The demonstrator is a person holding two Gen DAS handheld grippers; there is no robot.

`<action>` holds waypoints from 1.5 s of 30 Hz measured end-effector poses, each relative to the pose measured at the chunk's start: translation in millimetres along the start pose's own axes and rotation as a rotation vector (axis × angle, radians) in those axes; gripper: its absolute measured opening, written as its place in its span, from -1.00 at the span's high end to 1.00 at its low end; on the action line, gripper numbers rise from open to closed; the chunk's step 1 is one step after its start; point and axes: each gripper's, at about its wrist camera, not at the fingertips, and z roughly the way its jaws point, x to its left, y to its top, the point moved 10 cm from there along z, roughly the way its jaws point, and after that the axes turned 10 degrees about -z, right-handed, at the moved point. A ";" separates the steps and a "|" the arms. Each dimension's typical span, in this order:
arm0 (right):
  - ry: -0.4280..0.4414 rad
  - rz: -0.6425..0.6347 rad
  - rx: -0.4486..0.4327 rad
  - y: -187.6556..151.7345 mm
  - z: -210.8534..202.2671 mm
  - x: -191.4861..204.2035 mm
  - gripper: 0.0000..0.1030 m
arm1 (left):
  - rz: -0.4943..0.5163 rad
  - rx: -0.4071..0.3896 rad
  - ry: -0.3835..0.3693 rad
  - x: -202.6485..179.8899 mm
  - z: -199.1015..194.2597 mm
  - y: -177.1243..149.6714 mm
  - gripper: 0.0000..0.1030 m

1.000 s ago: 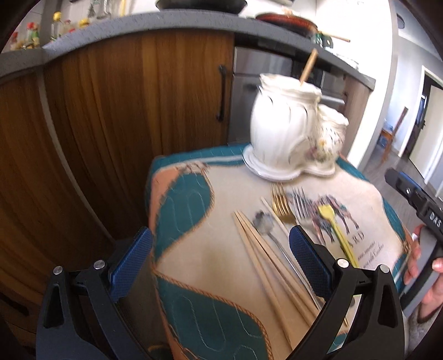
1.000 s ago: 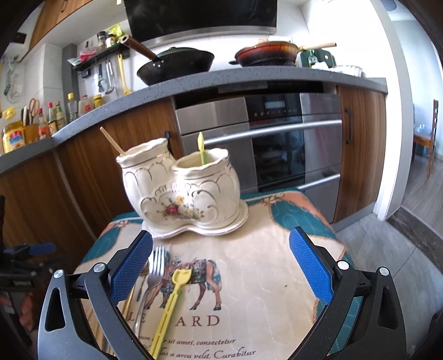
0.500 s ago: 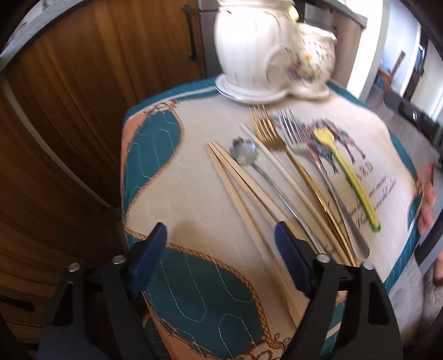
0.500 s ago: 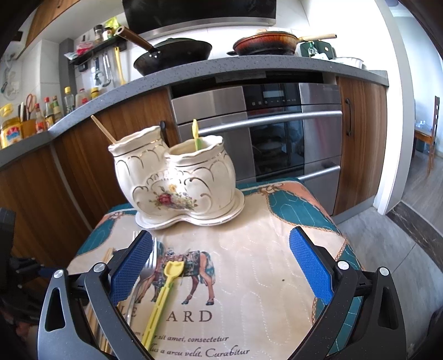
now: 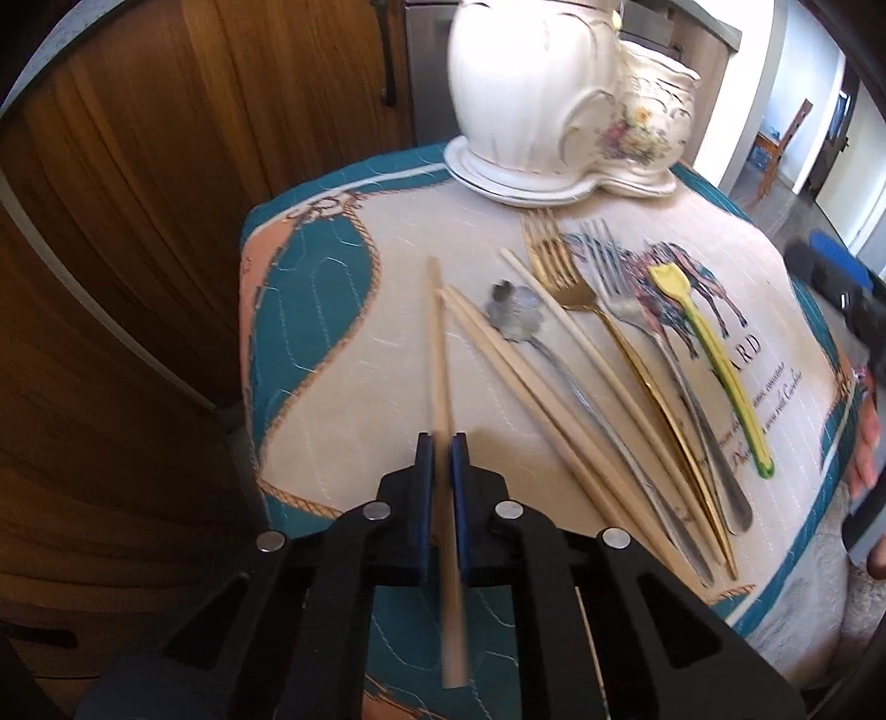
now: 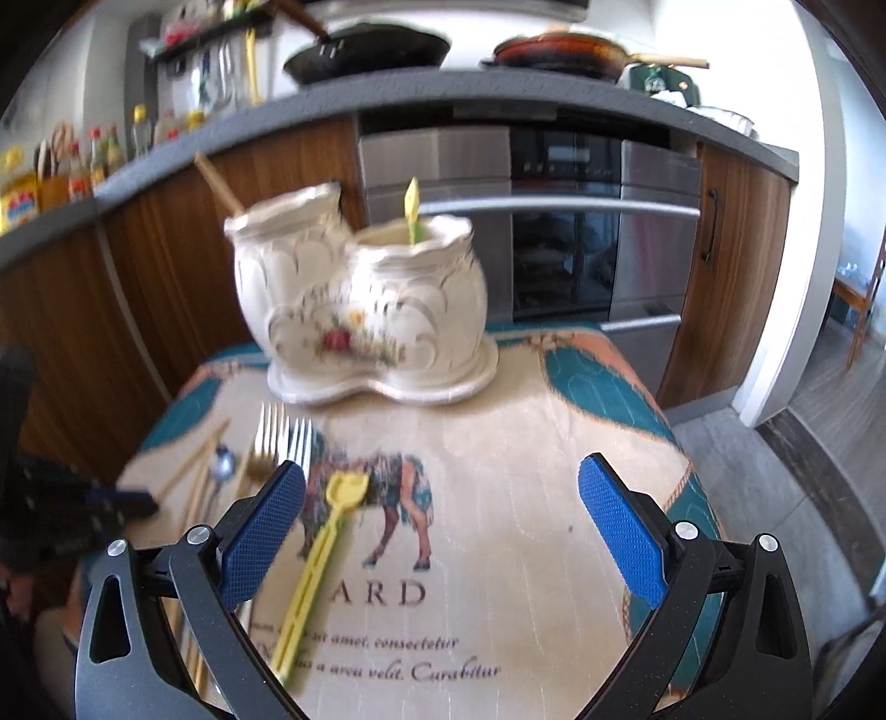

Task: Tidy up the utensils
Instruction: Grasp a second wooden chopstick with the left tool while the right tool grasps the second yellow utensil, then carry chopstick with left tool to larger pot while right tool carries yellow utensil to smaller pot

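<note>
Chopstick (image 5: 440, 354) clamped in left gripper (image 5: 441, 448), tip over cloth (image 5: 343, 354), beside other utensils. Thin round stick may pivot or slip when lifted. Right gripper (image 6: 443, 526) gapes empty.

Yellow fork (image 6: 318, 559) beside silver fork (image 6: 288, 443)

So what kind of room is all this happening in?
Most likely a home kitchen: a built-in oven sits under a grey countertop with two pans on it, and sauce bottles line the counter at the left. Utensils lie on a cloth-covered table in front.
</note>
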 end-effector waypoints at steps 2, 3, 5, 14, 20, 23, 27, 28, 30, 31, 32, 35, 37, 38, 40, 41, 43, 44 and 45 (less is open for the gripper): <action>0.027 -0.016 0.037 -6.7 3.3 8.2 -0.90 | -0.012 -0.018 0.001 4.0 -0.7 1.8 0.88; 0.041 -0.024 0.061 -11.0 6.2 13.6 -0.89 | -0.016 -0.028 0.006 5.6 -1.2 3.3 0.88; 0.056 -0.042 0.096 -17.5 11.6 22.2 -0.85 | -0.032 -0.048 0.010 10.2 -3.5 5.6 0.89; 0.120 -0.089 0.217 -32.0 32.8 55.6 0.03 | -0.086 -0.133 -0.040 18.3 -26.7 22.7 0.89; 0.122 -0.119 0.263 -42.7 38.8 68.5 0.34 | -0.074 -0.157 -0.076 8.7 -34.5 24.3 0.89; 0.116 -0.130 0.258 -43.9 37.3 71.4 0.39 | -0.071 -0.163 -0.085 5.1 -34.7 25.7 0.89; 0.123 -0.121 0.242 -43.8 36.3 70.7 0.72 | -0.072 -0.166 -0.081 4.5 -34.2 25.2 0.89; 0.129 -0.115 0.239 -43.8 36.2 71.3 0.79 | -0.071 -0.166 -0.081 4.6 -33.9 25.2 0.89; 0.135 -0.098 0.231 -43.1 35.8 69.9 0.80 | -0.067 -0.169 -0.079 4.7 -34.3 25.3 0.89; 0.135 -0.087 0.223 -41.8 35.3 68.0 0.80 | -0.066 -0.173 -0.079 4.6 -35.1 25.8 0.89; 0.135 -0.078 0.214 -40.7 34.2 66.4 0.80 | -0.066 -0.177 -0.080 4.7 -36.2 26.5 0.89; 0.131 -0.059 0.185 -34.1 30.1 59.8 0.80 | -0.072 -0.194 -0.085 6.7 -41.1 30.0 0.89; 0.133 -0.037 0.144 -25.4 23.5 53.7 0.80 | -0.080 -0.214 -0.099 7.9 -46.8 33.6 0.89; 0.132 -0.030 0.126 -22.1 20.3 51.0 0.80 | -0.084 -0.226 -0.101 8.9 -50.3 36.3 0.89; 0.136 -0.004 0.066 -10.7 11.5 43.0 0.80 | -0.091 -0.263 -0.121 8.5 -59.2 43.1 0.89; 0.138 0.007 0.043 -5.5 8.1 39.4 0.80 | -0.095 -0.288 -0.135 7.8 -65.1 48.2 0.89; 0.137 0.035 -0.029 12.3 -2.3 29.5 0.80 | -0.104 -0.332 -0.158 6.6 -75.3 59.4 0.89; 0.134 0.041 -0.053 18.6 -5.7 25.8 0.80 | -0.106 -0.355 -0.176 5.1 -81.1 66.1 0.89; 0.129 0.045 -0.076 25.5 -8.6 21.6 0.80 | -0.111 -0.377 -0.190 4.0 -87.0 74.2 0.89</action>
